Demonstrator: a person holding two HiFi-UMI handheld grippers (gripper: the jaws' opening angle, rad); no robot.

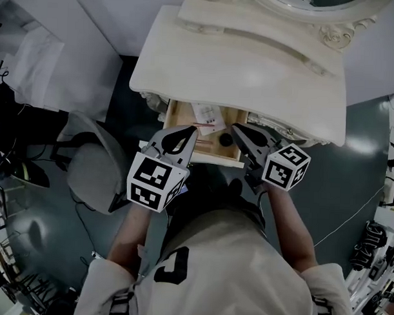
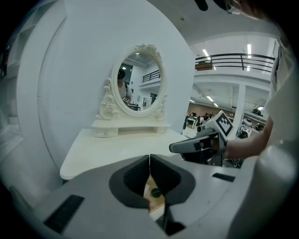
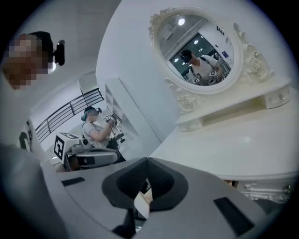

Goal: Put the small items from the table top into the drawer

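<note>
Left gripper [image 1: 190, 133] and right gripper [image 1: 237, 129], both closed and empty, hang over the open drawer [image 1: 213, 160] under the front edge of the tabletop [image 1: 251, 71]. A grey chair [image 1: 93, 169] stands alongside.

The table [image 1: 251, 78] is creamy white all over. The mirror frame [image 2: 108, 110] is the same creamy white, with curly shapes all around it. The drawer [image 1: 179, 117] is light brown wood inside. The left gripper [image 1: 193, 130] and the right gripper [image 1: 237, 128] are grey, and their pads [image 2: 135, 179] are black. Each gripper has a white cube [image 1: 156, 179] with black square shapes on it. The chair [image 1: 96, 169] is grey. The floor [image 1: 351, 165] is dark grey-blue. The person's shirt [image 1: 245, 265] is pale cream with a big dark mark. The wall [image 2: 70, 70] behind the table is white. The railing [image 2: 233, 58] is black.
</note>
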